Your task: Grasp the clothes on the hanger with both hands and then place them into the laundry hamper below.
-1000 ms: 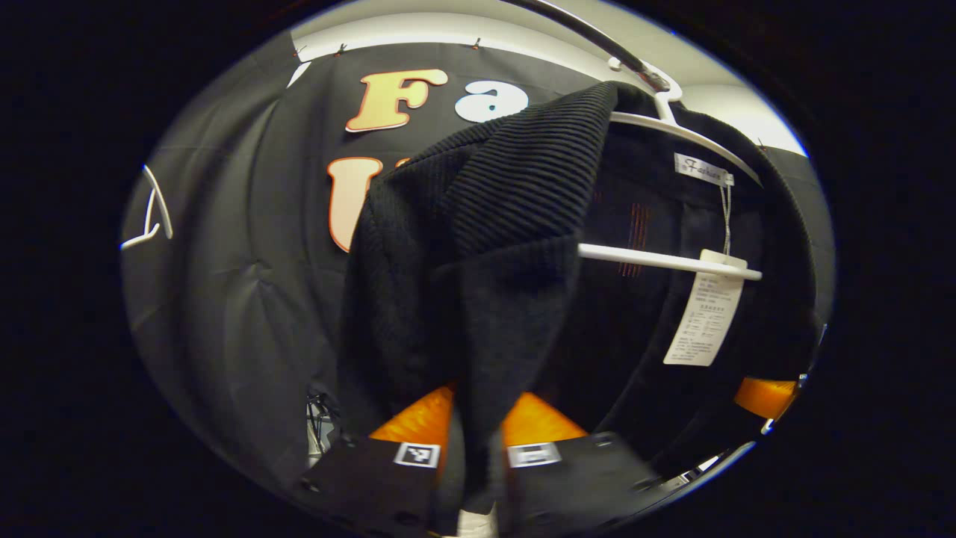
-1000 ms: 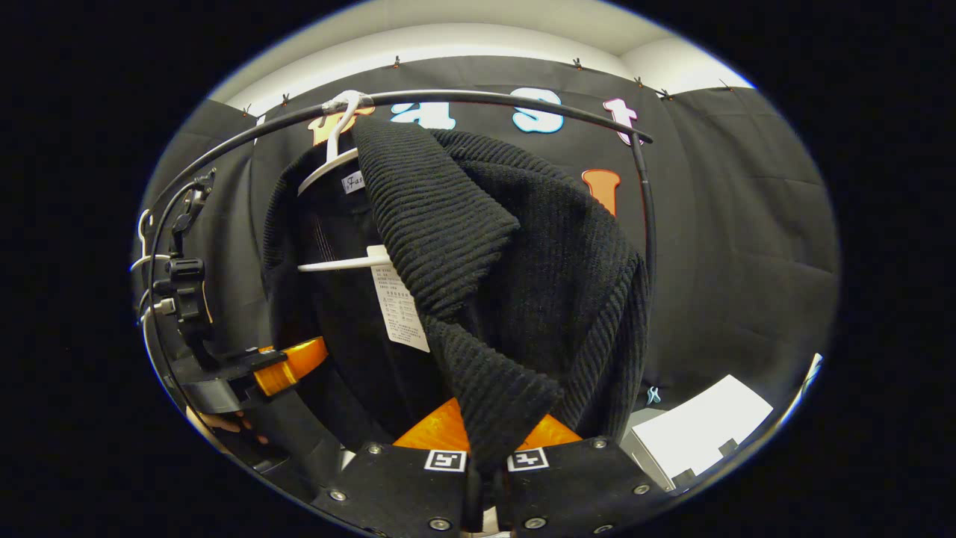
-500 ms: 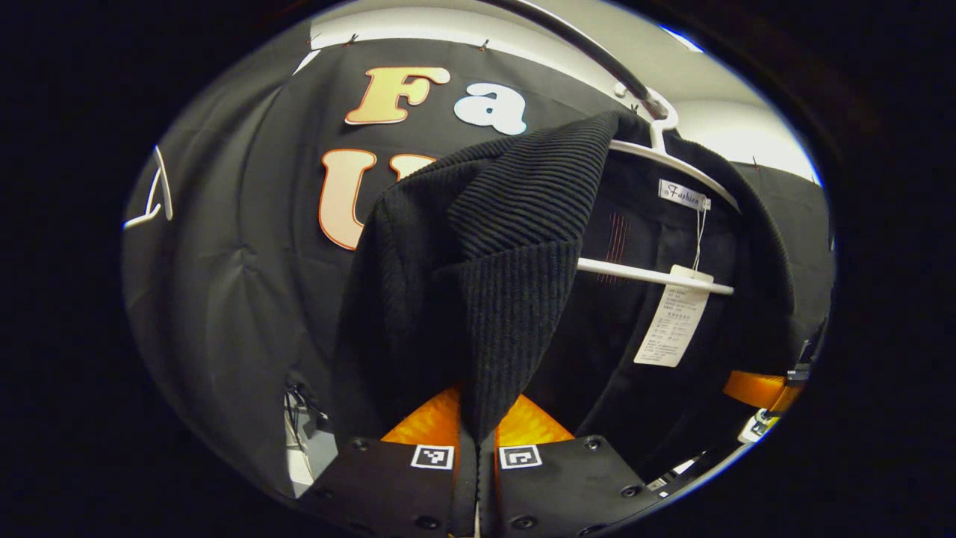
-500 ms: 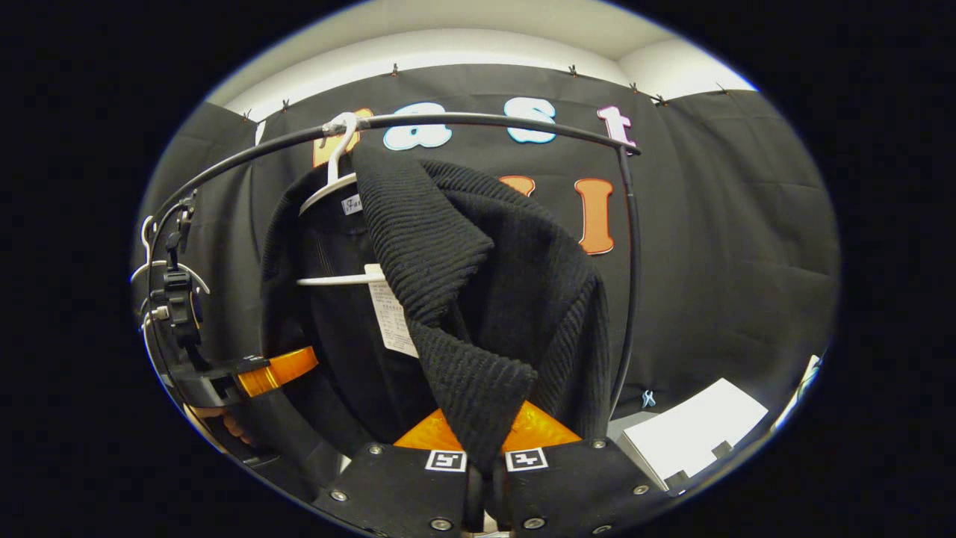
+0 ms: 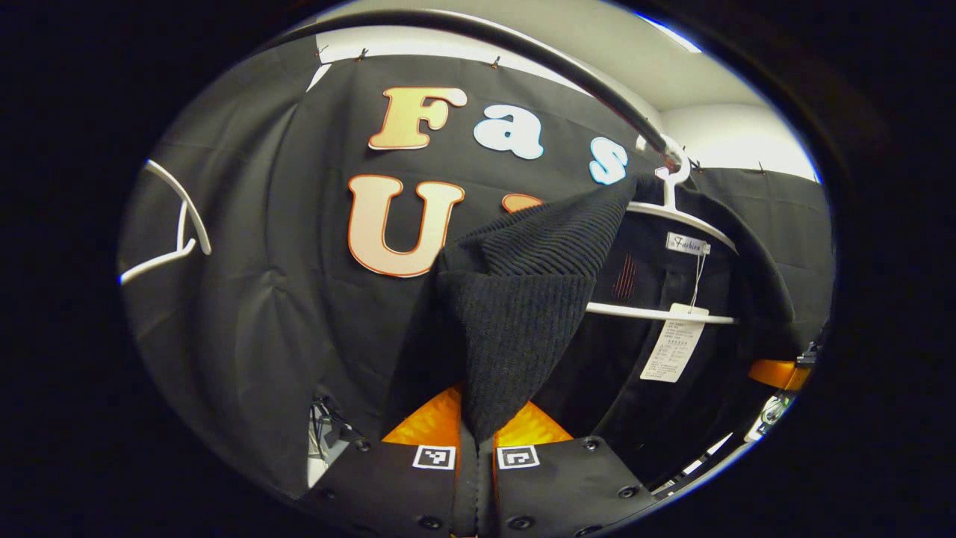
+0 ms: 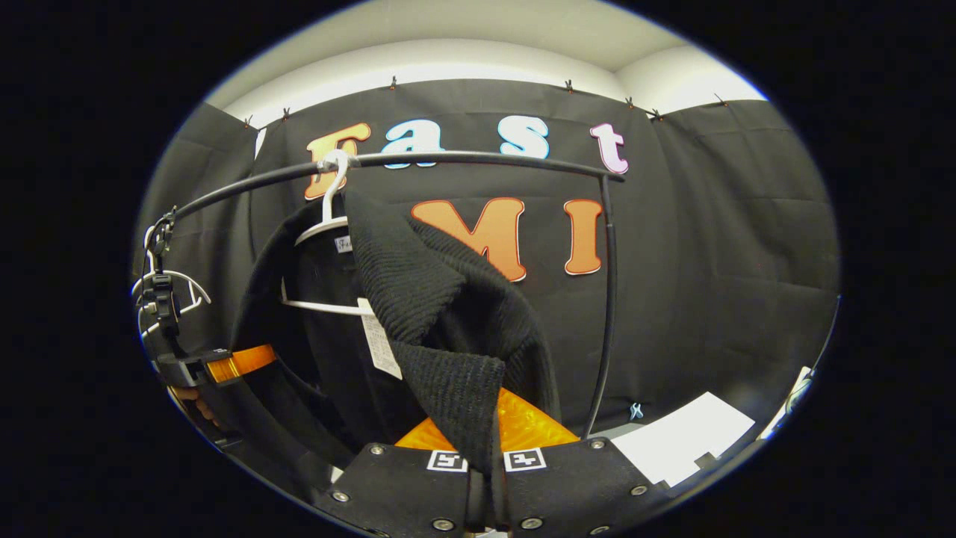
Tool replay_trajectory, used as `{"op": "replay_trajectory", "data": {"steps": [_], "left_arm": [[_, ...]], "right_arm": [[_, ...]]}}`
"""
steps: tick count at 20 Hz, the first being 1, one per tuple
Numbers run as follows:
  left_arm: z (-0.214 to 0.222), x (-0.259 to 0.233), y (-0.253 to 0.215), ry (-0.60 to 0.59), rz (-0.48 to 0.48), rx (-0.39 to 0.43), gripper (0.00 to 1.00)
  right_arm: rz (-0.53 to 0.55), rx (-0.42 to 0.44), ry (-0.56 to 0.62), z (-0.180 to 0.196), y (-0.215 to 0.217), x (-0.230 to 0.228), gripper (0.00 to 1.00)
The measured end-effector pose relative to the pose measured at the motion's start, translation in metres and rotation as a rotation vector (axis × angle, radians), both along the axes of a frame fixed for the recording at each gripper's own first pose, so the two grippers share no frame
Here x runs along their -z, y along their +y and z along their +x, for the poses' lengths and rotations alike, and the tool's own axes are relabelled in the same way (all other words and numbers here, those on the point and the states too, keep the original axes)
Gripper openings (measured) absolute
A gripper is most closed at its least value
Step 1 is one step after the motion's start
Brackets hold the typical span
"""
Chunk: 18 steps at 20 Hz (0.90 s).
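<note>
Nearest you, your left hand-held gripper (image 5: 476, 441) is clamped on the front edge of the black knit cardigan (image 5: 523, 329), its two fingers pressed together over a fold of the ribbed lapel; your right hand-held gripper (image 6: 485, 448) is likewise closed on the opposite lapel of the cardigan (image 6: 441, 329), the fabric drawn down between its fingers; both grips look secure, so the grasping step reads as done and the removal from the hanger is what is in hand. A little farther on, the garment hangs on the white hanger (image 5: 661, 314), shoulders draped over it and a paper tag (image 5: 668, 351) dangling from the neck; the hanger's hook sits on the black rail (image 6: 478, 158), and an empty white hanger (image 5: 175, 235) hangs off to the side. Farthest off is the black cloth wall. The next move, as I judge it, asks you to pull both lapels outward and down together so the shoulders slip off the hanger's arms; then lower the cardigan into the hamper below, which you cannot see from here; uneven pulling could drag the hanger off the rail.
</note>
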<state>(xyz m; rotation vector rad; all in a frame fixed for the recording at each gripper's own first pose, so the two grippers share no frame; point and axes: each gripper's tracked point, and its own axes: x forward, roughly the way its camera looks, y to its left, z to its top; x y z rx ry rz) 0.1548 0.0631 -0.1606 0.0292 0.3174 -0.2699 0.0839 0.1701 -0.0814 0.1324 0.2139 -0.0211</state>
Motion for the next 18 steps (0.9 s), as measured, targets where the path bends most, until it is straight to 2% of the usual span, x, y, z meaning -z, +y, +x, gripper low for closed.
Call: {"op": "replay_trajectory", "data": {"steps": [8, 18], "left_arm": [[0.005, -0.062, 0.041, -0.128, 0.061, -0.095, 0.06], [0.011, -0.128, 0.061, -0.256, 0.099, -0.129, 0.06]], "right_arm": [[-0.043, 0.061, -0.105, -0.012, -0.039, -0.055, 0.1], [-0.103, 0.061, -0.176, 0.01, -0.083, -0.111, 0.09]]}}
